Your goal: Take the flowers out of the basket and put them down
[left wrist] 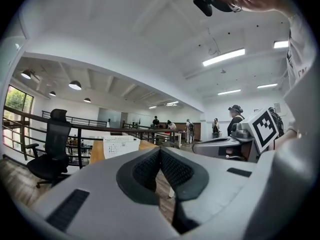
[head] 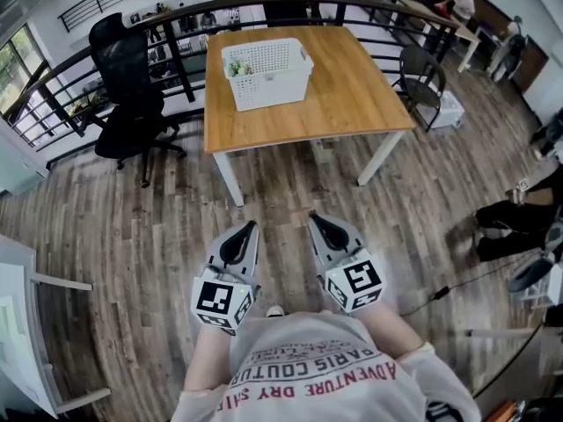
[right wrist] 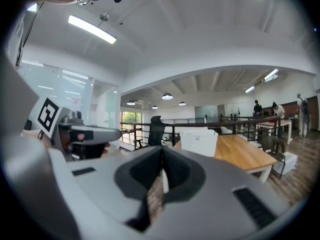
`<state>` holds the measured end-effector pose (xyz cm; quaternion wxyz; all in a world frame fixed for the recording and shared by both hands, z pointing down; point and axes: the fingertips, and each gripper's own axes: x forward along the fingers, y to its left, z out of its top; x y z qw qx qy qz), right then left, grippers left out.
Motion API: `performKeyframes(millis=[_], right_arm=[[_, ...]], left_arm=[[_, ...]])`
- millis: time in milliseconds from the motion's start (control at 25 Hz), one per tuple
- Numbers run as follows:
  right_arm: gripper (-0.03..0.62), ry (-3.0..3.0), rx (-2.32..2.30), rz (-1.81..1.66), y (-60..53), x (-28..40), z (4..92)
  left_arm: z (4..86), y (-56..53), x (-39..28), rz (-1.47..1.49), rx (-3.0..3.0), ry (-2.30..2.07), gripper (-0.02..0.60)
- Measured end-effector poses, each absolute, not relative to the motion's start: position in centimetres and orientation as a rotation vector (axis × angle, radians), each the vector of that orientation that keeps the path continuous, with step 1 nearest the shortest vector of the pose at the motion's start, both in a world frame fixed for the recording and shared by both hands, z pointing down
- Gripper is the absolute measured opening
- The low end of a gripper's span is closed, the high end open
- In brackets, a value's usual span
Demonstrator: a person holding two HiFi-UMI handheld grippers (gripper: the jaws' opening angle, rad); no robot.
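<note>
Left gripper and right gripper: fingers closed, empty, held level near the body, well short of basket on counter. Flowers inside, reach not started.

Bright, even indoor light: a ceiling strip light glares white at upper right of the left gripper view, a second strip sits upper left of the right gripper view, and a window gives daylight at the head view's left edge; shadow under the desk is soft. Strong fisheye throughout, railing bowed, dark corners in both gripper views. The right gripper view is soft all over, worst on the right tongs; the other views are sharp.
</note>
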<state>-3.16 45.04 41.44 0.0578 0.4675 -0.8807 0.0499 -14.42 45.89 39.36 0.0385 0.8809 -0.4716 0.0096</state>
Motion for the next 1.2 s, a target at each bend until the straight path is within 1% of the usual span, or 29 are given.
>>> performKeyframes(millis=[280, 560, 760, 960, 1200], right_arm=[[0.029, -2.631, 1.448, 0.179, 43.1, -5.8, 42.8], [0.029, -2.621, 1.398, 0.183, 38.7, -6.8, 44.1], [0.029, -2.657, 1.314, 0.226, 32.3, -5.8, 45.6], [0.029, -2.705, 1.211, 0.220, 23.7, -3.9, 45.5], [0.029, -2.749, 1.112, 0.186, 13.4, -0.8, 44.4]], left_arm=[[40.7, 43.6, -18.0, 0.058, 2.697, -1.410, 0.026], [41.8, 39.4, -19.0, 0.054, 2.656, -1.432, 0.026], [42.9, 33.8, -17.9, 0.081, 2.609, -1.500, 0.026], [42.1, 26.4, -16.1, 0.085, 2.556, -1.623, 0.026], [40.3, 16.7, -13.0, -0.005, 2.512, -1.766, 0.026]])
